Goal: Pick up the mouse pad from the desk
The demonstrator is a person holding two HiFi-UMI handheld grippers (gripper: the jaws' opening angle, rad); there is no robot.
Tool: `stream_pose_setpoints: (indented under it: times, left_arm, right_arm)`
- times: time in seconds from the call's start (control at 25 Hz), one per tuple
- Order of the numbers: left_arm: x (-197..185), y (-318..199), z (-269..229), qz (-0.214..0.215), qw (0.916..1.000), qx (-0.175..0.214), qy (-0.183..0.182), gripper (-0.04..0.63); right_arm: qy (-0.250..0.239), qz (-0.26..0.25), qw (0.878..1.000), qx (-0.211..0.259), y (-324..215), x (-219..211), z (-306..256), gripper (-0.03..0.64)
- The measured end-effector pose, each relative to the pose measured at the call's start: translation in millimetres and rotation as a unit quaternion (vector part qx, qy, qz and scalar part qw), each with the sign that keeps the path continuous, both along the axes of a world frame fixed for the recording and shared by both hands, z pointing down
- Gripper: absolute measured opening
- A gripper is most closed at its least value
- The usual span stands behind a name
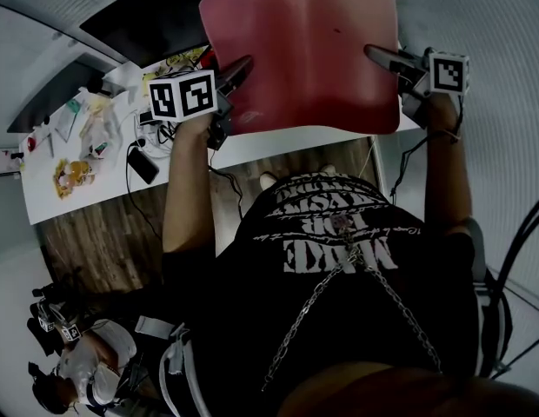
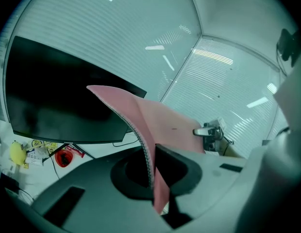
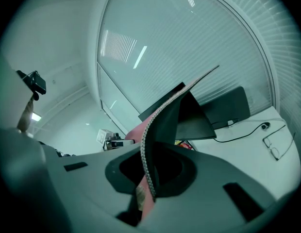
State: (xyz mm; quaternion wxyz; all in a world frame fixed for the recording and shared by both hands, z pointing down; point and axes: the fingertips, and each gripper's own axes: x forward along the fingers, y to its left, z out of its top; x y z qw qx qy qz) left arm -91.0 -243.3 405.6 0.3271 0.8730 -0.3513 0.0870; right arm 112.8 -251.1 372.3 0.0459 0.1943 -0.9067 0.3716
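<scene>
At the far left of my head view, the long white bench [image 1: 78, 185] carries a scatter of yellow packets [image 1: 71, 174] and a small black rectangular device [image 1: 143, 165] with a dark cable running from it. Behind them stands the wide black monitor [image 2: 53, 106], with a round red item [image 2: 64, 158] just under its lower edge. Below the bench is brown wooden floor [image 1: 87, 241], and another person in light gear [image 1: 91, 367] sits low in that corner, well apart from my work.

My left gripper [image 1: 239, 69] is clamped on the left edge of the pink, flexible rectangular mouse pad [image 1: 304, 50]; its stitched edge runs straight between the closed jaws. The pad hangs in the air between both grippers, off the bench, and its sheet blocks my sight of the bench middle and part of the monitor.

My right gripper [image 1: 378, 56] is clamped on the pad's right edge in the same way.

Farther right on the bench lie a thin black cable [image 3: 242, 132] and a pair of wire-framed glasses [image 3: 274, 147], both clear of the pad.
</scene>
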Motion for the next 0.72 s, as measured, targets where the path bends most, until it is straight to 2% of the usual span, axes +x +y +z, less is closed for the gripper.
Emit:
stream_pose_setpoints:
  times: [0.16, 0.32, 0.4, 0.56, 0.72]
  left_arm:
    - [2, -3, 7, -0.009, 0.9999, -0.009, -0.004, 0.023]
    - [7, -9, 16, -0.021, 0.999, -0.038, 0.006, 0.023]
    - [9, -14, 30, -0.028, 0.9983, -0.051, 0.001, 0.023]
    - [16, -15, 76, -0.032, 0.9962, -0.08, -0.015, 0.023]
    - [25, -15, 110, -0.034, 0.9942, -0.096, -0.034, 0.023]
  right_arm:
    - [-0.003, -0.001, 1.0, -0.01, -7, 6, 10, 0.014]
    - [-0.004, -0.003, 0.999, -0.036, -17, 14, 17, 0.014]
    - [0.011, 0.006, 0.998, -0.056, -23, 23, 32, 0.014]
    - [0.072, 0.05, 0.989, -0.117, -29, 46, 89, 0.014]
    - [0.07, 0.033, 0.988, -0.136, -33, 43, 122, 0.014]
